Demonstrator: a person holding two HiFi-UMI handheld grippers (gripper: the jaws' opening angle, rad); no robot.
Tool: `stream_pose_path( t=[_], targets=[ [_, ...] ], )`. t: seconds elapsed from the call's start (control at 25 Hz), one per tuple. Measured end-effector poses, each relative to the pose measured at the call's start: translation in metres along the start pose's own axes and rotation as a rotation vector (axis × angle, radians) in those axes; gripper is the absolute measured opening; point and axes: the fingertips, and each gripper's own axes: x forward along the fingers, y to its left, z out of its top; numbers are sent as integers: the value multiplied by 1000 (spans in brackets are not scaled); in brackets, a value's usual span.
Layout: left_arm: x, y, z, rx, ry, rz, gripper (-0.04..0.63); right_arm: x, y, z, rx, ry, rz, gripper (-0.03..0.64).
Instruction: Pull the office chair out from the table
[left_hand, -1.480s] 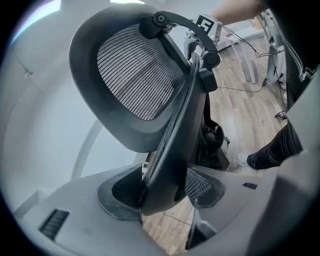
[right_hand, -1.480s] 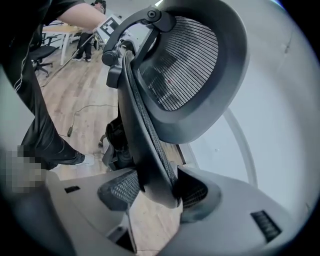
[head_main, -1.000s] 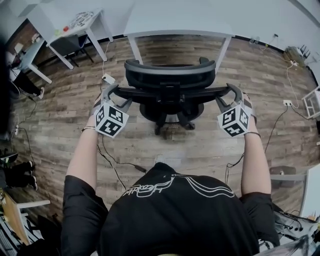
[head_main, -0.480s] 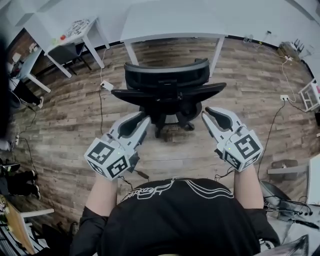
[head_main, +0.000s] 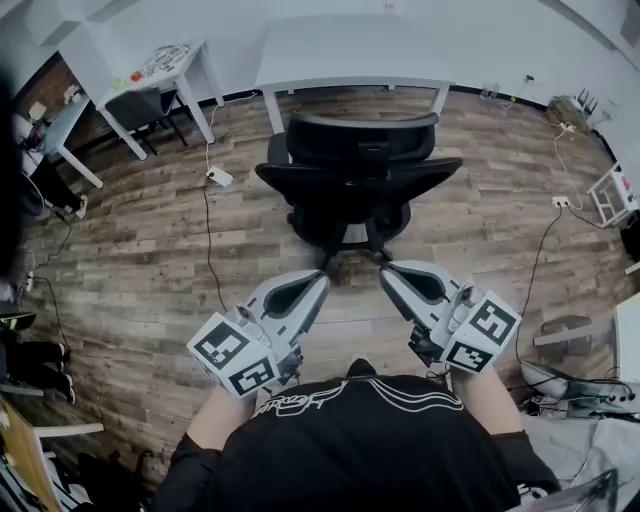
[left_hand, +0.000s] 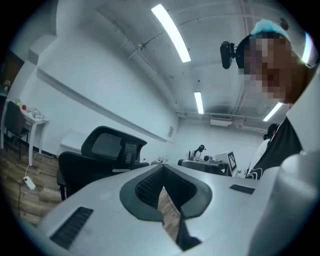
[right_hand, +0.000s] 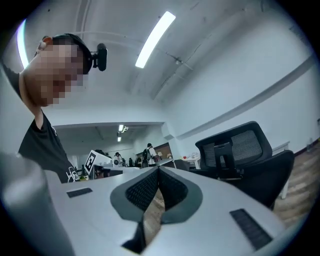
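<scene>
Over wooden floor (head_main: 130, 250), left claw (head_main: 320, 280) and right claw (head_main: 386, 273), closed, face chair (head_main: 355, 190).

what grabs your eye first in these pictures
The black office chair stands mid-frame on the wood floor, in front of the white table. Nearer the person, the left gripper and right gripper hang side by side, aimed toward the chair. Their jaws have just closed shut, with nothing between them.
</scene>
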Motion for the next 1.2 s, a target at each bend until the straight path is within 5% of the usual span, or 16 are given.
stream_pose_path(
  t=[0.44,0.64,0.96,1.2],
  targets=[
    [-64,-43,-5,-23,-39,-50,6,-1,81,-28,-50,42,-32,34],
    [-71,-56,-10,25,0,-54,6,-10,100,-22,-61,19,-55,34],
    [-85,-81,-13,-13,-13,-145,6,-18,122,-29,-76,16,-81,34],
    [-99,-84,-14,-11,-13,-145,6,-17,138,-31,-81,16,-87,35]
  ],
)
